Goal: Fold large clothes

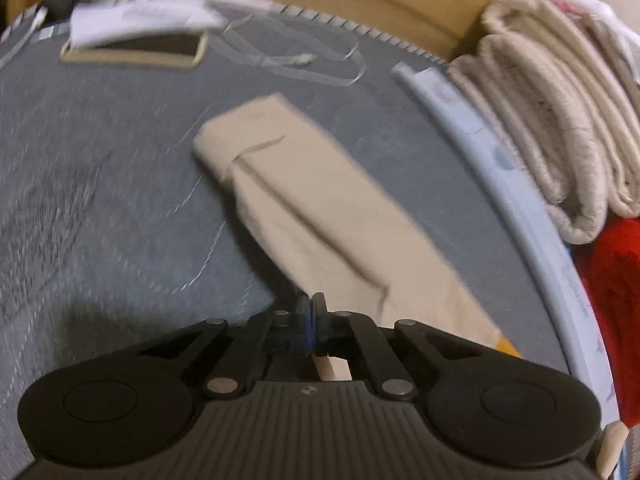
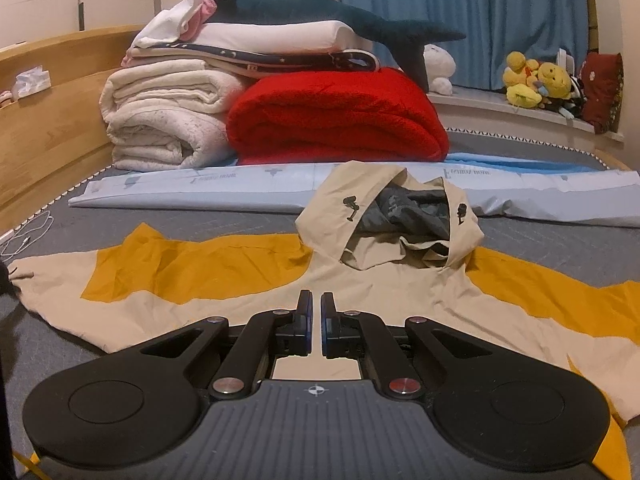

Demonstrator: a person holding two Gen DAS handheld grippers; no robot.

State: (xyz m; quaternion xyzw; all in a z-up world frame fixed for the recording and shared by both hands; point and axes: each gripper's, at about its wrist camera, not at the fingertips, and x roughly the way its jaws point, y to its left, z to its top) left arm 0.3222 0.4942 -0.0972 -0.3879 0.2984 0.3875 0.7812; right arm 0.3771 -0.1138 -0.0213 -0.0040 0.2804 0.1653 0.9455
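Only the left view shows the left gripper (image 1: 311,305) pinching the sleeve (image 1: 316,208), while the right view shows the right gripper (image 2: 316,312) narrowly parted over the hood (image 2: 396,216).

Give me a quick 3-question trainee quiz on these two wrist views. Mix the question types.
1. True or false: the hood of the hoodie lies flat and closed.
2. In the right wrist view, what sits directly right of the folded white blankets?
A. red blanket
B. tissue box
C. phone
3. Which one shows a gap between its fingers, the left tool or the right tool?

Key:
1. False. It stands open, with grey lining showing.
2. A
3. Right tool. The left tool is shut.
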